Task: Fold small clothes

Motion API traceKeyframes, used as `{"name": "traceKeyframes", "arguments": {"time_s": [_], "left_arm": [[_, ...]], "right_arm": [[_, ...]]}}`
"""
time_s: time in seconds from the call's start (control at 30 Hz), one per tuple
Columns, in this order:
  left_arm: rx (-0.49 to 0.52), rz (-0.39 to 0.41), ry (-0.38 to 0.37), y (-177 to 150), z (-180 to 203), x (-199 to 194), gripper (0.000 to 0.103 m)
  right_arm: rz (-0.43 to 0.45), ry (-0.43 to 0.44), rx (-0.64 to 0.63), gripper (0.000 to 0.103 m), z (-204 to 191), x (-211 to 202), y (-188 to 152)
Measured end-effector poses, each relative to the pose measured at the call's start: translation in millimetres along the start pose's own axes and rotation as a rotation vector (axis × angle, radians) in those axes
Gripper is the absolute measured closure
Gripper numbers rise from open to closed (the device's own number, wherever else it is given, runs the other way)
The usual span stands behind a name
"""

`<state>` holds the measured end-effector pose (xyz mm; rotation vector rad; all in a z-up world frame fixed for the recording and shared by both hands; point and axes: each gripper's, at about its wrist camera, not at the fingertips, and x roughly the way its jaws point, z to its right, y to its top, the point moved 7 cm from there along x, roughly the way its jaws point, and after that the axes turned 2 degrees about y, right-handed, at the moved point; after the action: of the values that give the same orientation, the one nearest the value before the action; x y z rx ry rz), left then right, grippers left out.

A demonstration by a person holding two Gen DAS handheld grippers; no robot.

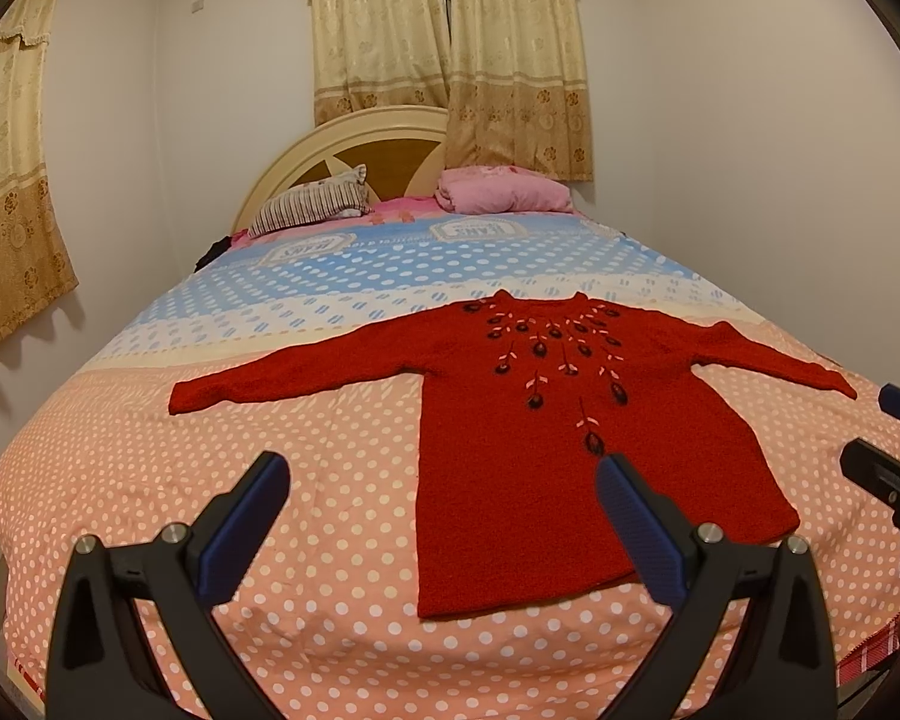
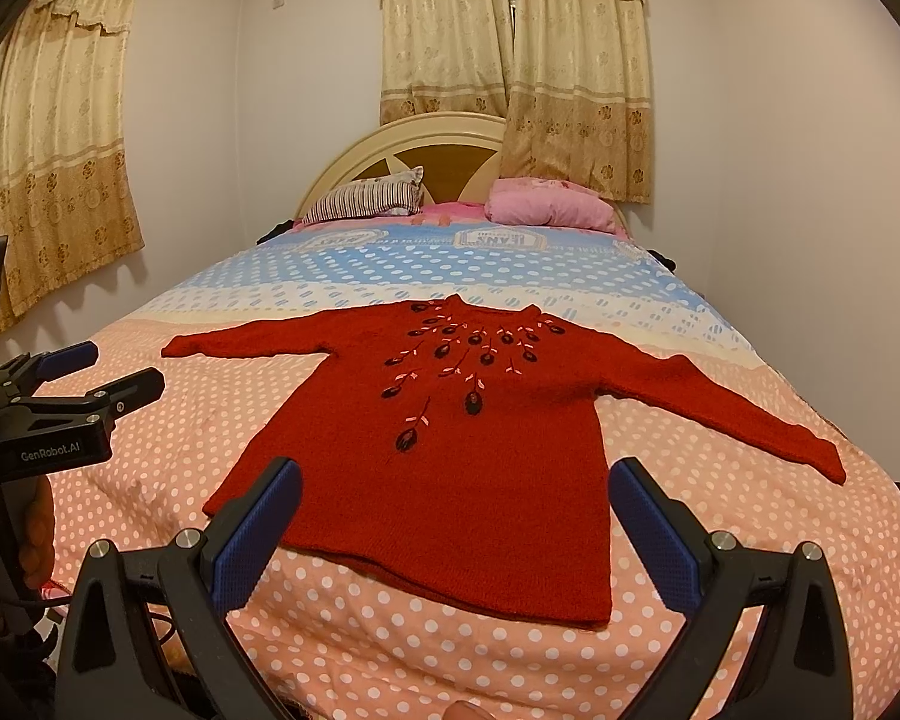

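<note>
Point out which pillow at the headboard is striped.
The striped pillow on the left, dark and pale stripes; the other pillow, to its right, is plain pink.

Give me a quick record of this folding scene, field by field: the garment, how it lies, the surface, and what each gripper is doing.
garment: red sweater with embroidered flowers at the neck
state: flat, sleeves spread, not yet folded
surface: polka-dot bedspread
left gripper: open, empty, near the hem
right gripper: open, empty, near the hem
behind: striped pillow, pink pillow
</note>
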<state>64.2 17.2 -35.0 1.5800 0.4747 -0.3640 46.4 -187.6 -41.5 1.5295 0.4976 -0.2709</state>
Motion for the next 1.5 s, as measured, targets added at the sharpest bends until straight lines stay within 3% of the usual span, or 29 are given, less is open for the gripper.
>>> {"name": "traceKeyframes", "arguments": {"time_s": [0.6, 0.9, 1.27, 1.5], "left_arm": [[0.001, 0.000, 0.003, -1.7, -0.3, 1.4, 0.000], [0.011, -0.022, 0.025, -5.4, -6.3, 18.1, 0.000], [0.056, -0.068, 0.005, -1.7, 5.7, 61.8, 0.000], [0.104, -0.107, -0.020, 1.8, 29.1, 102.1, 0.000]], "right_arm": [[-0.001, -0.003, 0.011, 0.001, 5.1, 3.6, -0.9], [-0.025, -0.026, 0.011, 0.001, 15.1, 24.9, -5.4], [-0.106, -0.078, 0.082, 0.001, 62.3, 74.4, -17.9], [-0.156, -0.124, 0.192, 0.001, 121.9, 106.1, -26.4]]}}
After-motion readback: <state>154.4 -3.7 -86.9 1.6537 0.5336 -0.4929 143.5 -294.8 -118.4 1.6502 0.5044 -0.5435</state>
